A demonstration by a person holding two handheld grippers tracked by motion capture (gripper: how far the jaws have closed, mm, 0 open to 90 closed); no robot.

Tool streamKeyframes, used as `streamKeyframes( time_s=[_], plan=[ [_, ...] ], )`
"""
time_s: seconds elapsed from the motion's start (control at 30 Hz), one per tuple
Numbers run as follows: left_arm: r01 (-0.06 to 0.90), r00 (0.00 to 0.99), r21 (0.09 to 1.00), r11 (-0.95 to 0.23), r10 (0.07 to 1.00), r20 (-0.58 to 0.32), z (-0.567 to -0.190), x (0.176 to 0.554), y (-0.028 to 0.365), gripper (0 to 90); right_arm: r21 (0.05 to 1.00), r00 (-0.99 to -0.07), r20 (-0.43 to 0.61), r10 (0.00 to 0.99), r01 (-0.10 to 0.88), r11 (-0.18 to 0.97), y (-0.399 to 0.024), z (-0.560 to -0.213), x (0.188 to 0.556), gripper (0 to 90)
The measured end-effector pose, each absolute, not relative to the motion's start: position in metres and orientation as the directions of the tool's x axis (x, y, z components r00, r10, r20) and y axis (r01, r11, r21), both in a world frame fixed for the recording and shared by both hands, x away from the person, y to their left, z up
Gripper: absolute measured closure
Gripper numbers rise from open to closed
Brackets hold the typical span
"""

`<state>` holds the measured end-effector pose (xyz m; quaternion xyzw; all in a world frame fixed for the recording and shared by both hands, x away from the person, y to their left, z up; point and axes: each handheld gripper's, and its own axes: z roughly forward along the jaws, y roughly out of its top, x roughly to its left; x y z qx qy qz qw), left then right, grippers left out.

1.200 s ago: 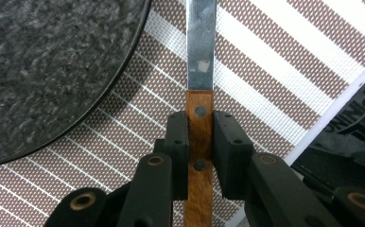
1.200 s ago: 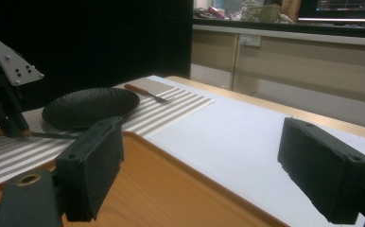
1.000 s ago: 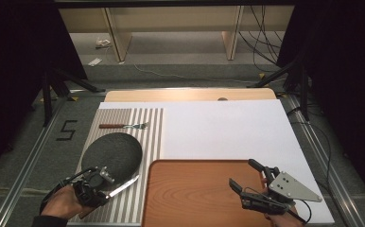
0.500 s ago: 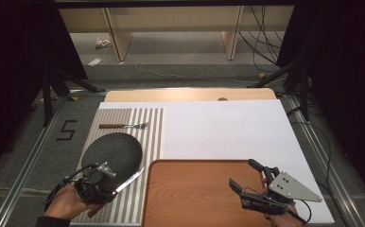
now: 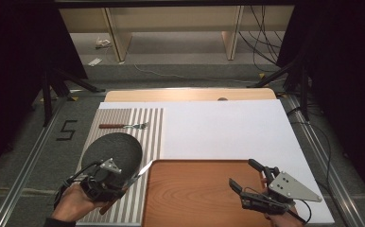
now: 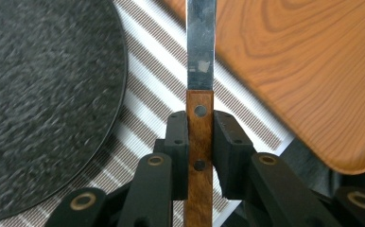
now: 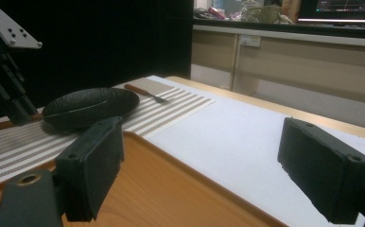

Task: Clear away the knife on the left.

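A lab: black curtains point(image 5: 24, 42), loose floor cables point(image 5: 261, 42) (taped "5" point(image 5: 66, 130) beside the table point(image 5: 228, 127)).

Knife point(image 6: 200, 118): wooden handle with two rivets, flat steel blade. Handle clamped between the left gripper's point(image 5: 106, 182) jaws; blade points toward the tray point(image 5: 204, 198), its tip over the striped mat point(image 5: 150, 132) just beside the tray's near-left corner.

Plate point(image 5: 112, 151): dark grey, round, speckled. Lies flat on the mat's near half, just beside the knife.

Fork point(image 5: 124, 126): wooden handle, metal tines. Lies flat across the mat's far end, beyond the plate, tines toward the white sheet.

Tray: reddish wood grain, rounded corners, raised rim. Sits at the table's near edge, right of the mat.
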<state>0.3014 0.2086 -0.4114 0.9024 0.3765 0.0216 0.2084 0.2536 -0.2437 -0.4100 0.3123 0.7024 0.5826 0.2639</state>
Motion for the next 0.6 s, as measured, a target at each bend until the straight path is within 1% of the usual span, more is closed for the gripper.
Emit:
streamKeyframes(
  time_s=[0.33, 0.47, 0.6],
  plan=[
    [0.646, 0.740, 0.431, -0.630, 0.655, -0.150, -0.405, 0.300, 0.183, 76.7, 0.982, -0.665, -0.006, 0.746, 0.137, 0.129, -0.244, -0.410, 0.254, 16.2],
    [0.640, 0.754, 0.422, -0.642, 0.631, -0.184, -0.407, 0.302, 0.166, 76.7, 0.983, -0.666, -0.007, 0.746, 0.134, 0.129, -0.243, -0.410, 0.253, 16.2],
    [0.634, 0.762, 0.426, -0.645, 0.616, -0.201, -0.408, 0.299, 0.158, 76.7, 0.983, -0.663, -0.003, 0.748, 0.135, 0.123, -0.244, -0.410, 0.254, 16.2]
  ],
)
